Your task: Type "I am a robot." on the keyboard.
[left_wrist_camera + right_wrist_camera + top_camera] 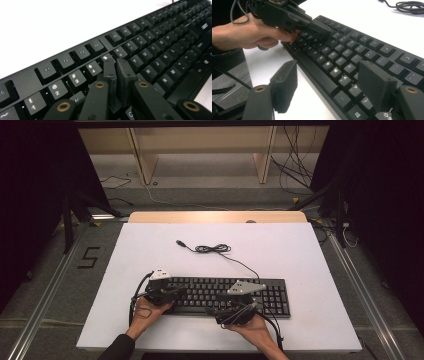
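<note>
— White tabletop (300,255), wooden shelving behind it. Where is the keyboard?

— Black keyboard (227,296) lies flat near the front edge, its cable (215,249) coiled loosely farther back on the table.

— And the left gripper?

— Left gripper (117,65) hovers low over the number row, jaws nearly together with only a thin slit between them, nothing clamped.

— The right one?

— Right gripper (329,86) sits at the keyboard's front edge, jaws wide apart: one over the bare table, the other above the bottom key rows.
</note>
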A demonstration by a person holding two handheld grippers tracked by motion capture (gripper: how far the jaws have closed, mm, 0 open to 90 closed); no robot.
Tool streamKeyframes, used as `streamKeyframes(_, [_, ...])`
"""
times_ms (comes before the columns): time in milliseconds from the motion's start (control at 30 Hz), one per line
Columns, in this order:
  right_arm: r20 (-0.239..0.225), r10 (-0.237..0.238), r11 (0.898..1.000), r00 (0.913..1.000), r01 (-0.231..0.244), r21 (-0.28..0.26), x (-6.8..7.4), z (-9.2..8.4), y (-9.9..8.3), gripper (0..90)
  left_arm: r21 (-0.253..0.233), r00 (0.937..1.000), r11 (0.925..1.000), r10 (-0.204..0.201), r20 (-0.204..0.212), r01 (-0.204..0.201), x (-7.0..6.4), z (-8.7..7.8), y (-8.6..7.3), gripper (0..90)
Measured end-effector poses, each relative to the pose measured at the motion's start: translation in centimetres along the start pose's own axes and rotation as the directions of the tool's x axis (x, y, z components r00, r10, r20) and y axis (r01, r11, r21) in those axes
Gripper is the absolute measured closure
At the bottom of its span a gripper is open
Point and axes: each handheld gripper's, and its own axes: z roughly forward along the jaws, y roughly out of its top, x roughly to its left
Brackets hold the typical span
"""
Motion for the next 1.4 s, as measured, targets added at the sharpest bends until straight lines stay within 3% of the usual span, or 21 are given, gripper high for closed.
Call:
streamKeyframes(200, [0.008,0.000,1.000,1.0000,0.000,-0.003,-0.1,0.1,0.1,35.4,-0.033,0.9994,0.9991,-0.026,0.023,0.027,0.1,-0.9,0.2,73.6])
streamKeyframes(367, [0.021,0.007,1.000,0.9998,-0.007,0.002,-0.5,0.3,0.2,44.4,-0.053,0.9974,0.9978,-0.037,0.062,0.040,0.2,-1.9,0.3,64.4])
streamKeyframes(800, [0.068,0.000,0.999,0.9977,-0.003,0.041,-1.4,1.1,0.8,67.8,-0.079,0.9938,0.9937,-0.072,0.085,0.079,-0.1,-3.2,-0.3,43.3])
streamKeyframes(1100, [0.108,-0.007,0.999,0.9941,0.001,0.053,-2.2,1.9,1.5,86.1,-0.100,0.9924,0.9909,-0.080,0.093,0.090,-0.1,-4.0,-0.9,35.8])
streamKeyframes(1400, [0.146,0.005,0.997,0.9893,-0.016,0.078,-2.8,3.0,1.9,90.0,-0.130,0.9926,0.9875,-0.077,0.094,0.089,-0.2,-4.6,-1.3,32.2])
